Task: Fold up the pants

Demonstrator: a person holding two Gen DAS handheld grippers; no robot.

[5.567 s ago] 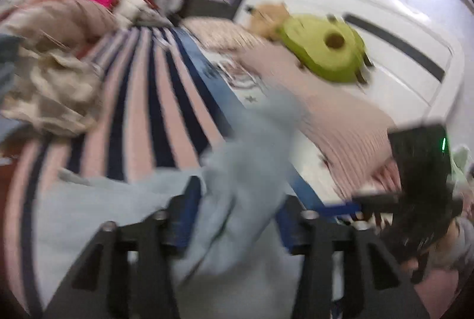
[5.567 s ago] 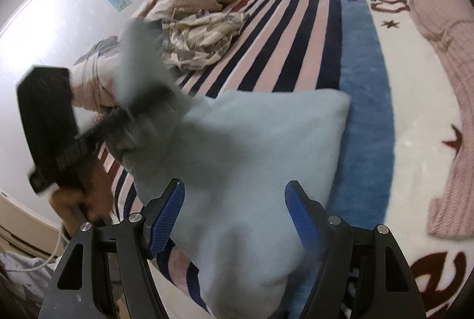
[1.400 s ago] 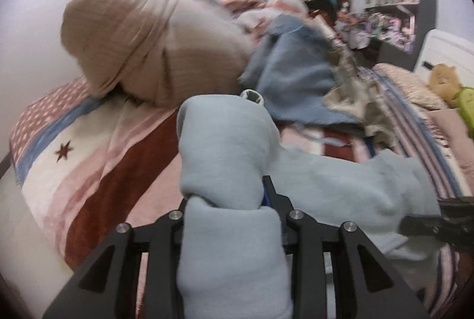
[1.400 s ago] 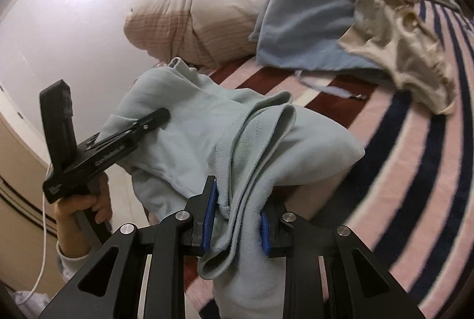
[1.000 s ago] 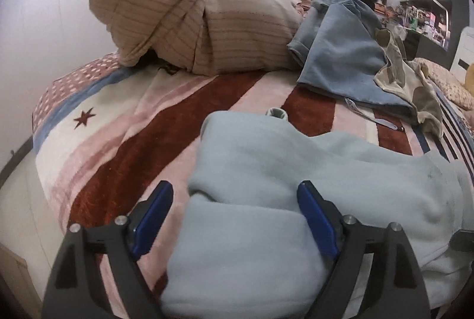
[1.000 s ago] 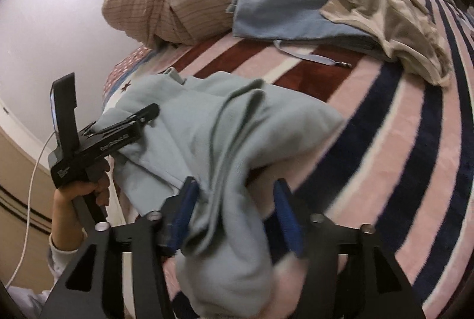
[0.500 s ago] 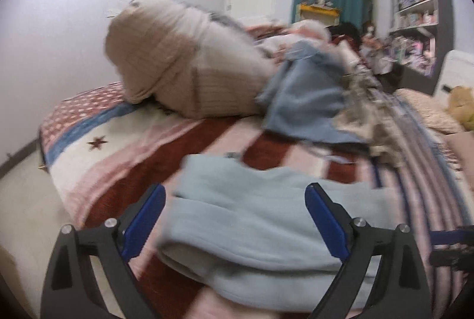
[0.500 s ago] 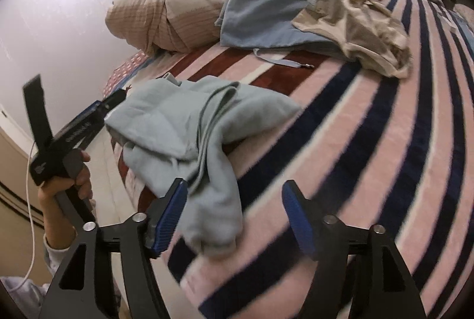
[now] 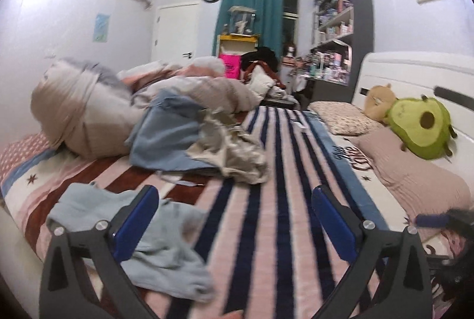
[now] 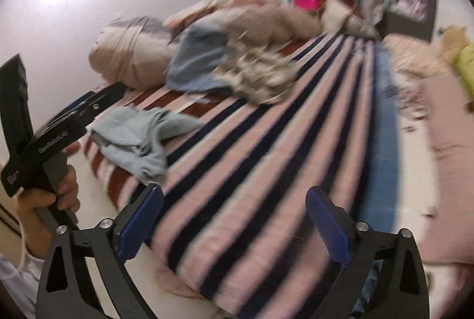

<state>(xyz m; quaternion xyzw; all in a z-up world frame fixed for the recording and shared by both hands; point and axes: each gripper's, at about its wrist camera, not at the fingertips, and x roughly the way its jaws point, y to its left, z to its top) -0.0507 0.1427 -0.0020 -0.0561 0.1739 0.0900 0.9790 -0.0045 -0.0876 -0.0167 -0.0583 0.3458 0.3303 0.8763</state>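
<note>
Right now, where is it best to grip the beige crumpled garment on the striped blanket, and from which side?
Probably the loose lower edge of the beige crumpled garment, reached from the bare striped blanket on its right. Its left side lies on the blue garment, so coming from there risks pinching both.

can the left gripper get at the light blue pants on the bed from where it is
Probably yes. The left gripper is open and empty, and the light blue pants lie loose on the striped blanket just under its left finger, with nothing on top of them.

Pale blue pants (image 9: 166,233); pink-and-navy striped blanket (image 9: 266,215); green avocado plush (image 9: 420,126).
</note>
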